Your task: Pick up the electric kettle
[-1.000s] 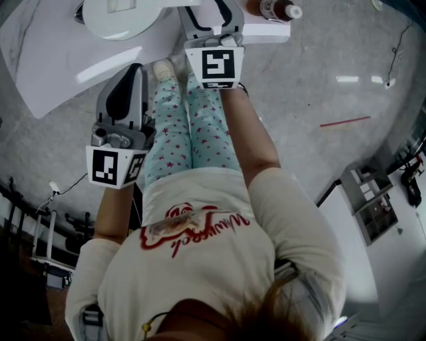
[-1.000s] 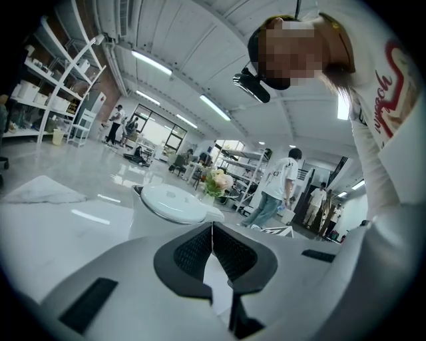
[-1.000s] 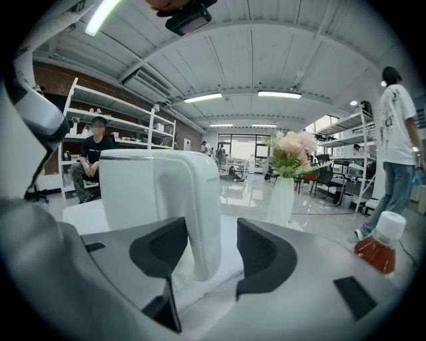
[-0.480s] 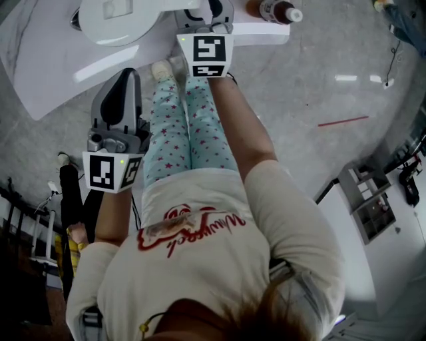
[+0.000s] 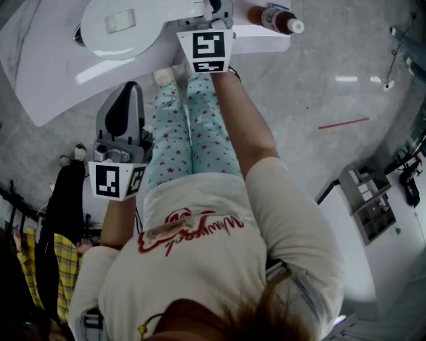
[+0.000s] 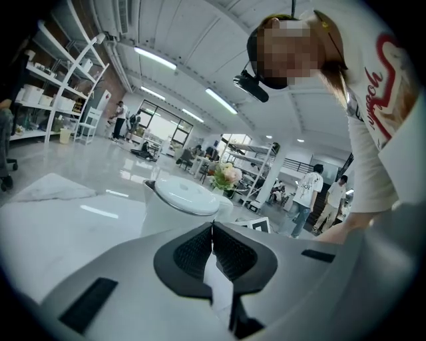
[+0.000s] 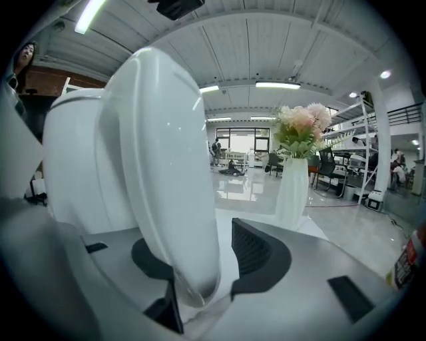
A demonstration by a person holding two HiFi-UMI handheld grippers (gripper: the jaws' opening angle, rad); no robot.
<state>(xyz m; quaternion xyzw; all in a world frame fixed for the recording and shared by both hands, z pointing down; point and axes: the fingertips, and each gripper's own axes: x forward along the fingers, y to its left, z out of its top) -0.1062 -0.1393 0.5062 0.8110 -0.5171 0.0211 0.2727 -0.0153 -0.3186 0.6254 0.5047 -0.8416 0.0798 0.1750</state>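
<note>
The white electric kettle (image 5: 123, 23) stands on the white table (image 5: 46, 66) at the top of the head view. My right gripper (image 5: 213, 9) reaches to its right side. In the right gripper view the kettle's broad white handle (image 7: 166, 180) stands upright between the jaws of my right gripper (image 7: 210, 260), which are closing. The handle hides the left pad, and a narrow gap shows before the right pad (image 7: 256, 250). My left gripper (image 5: 126, 88) hangs at the table's near edge, apart from the kettle (image 6: 180, 200). Its jaws (image 6: 212, 230) are shut on nothing.
A brown bottle with a white cap (image 5: 276, 16) lies on the table just right of my right gripper. A white vase of flowers (image 7: 293, 186) stands beyond the kettle. A person in dark and yellow plaid clothes (image 5: 53, 226) stands at the lower left.
My right gripper has moved up the head view, closer in on the kettle. A person has come into view at the lower left. My left gripper has hardly shifted.
</note>
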